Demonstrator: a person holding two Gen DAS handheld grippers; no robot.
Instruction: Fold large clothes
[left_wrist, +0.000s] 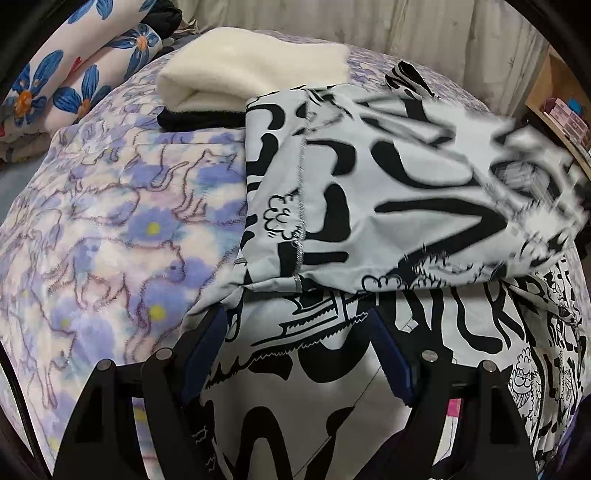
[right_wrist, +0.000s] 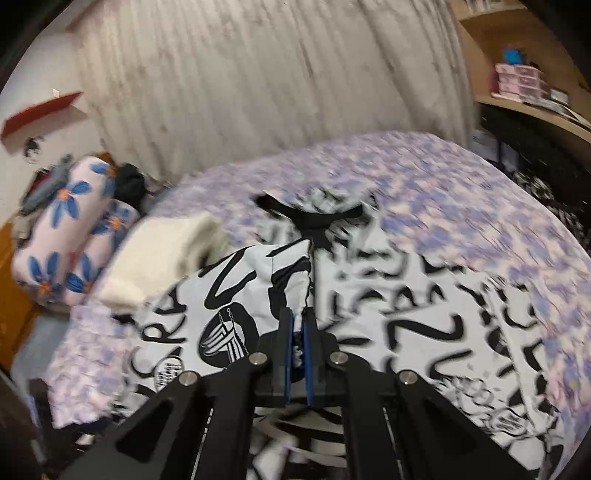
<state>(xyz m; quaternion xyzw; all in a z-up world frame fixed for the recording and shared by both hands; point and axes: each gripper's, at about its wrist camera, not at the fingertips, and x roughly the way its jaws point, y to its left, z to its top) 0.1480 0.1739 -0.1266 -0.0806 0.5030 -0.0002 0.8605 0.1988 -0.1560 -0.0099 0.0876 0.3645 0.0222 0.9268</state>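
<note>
While the left wrist view is looking down at the bed, the left gripper (left_wrist: 295, 325) sits with its fingers spread wide over the black-and-white printed garment (left_wrist: 314, 387), nothing pinched between them as far as I can see. The garment lies on the purple floral blanket (left_wrist: 110, 221), filling the right and lower part of the frame. One flap of it (left_wrist: 388, 192) is lifted and draped back across the rest, blurry toward the right edge, with a stitched seam (left_wrist: 301, 206) running roughly top to bottom. Behind it there's a folded cream towel (left_wrist: 251, 74) stacked on a black folded piece (left_wrist: 195, 120), and a blue-flower pillow (left_wrist: 74, 74) off to the upper left.

Over in the right wrist view, the right gripper (right_wrist: 298, 325) has its fingers pressed together on a bunched-up fold of the same garment (right_wrist: 424, 295), and the pinched cloth (right_wrist: 291, 266) rises up from the tips in a narrow peak. Its black collar (right_wrist: 314, 216) sits at the far end, so the long axis looks like it runs away from the camera toward the curtain (right_wrist: 258, 92), though the blur makes that a bit of a guess. Same cream towel (right_wrist: 162, 251) and flowered pillow (right_wrist: 66, 229) on the left, and a wooden shelf (right_wrist: 535, 107) at upper right.
</note>
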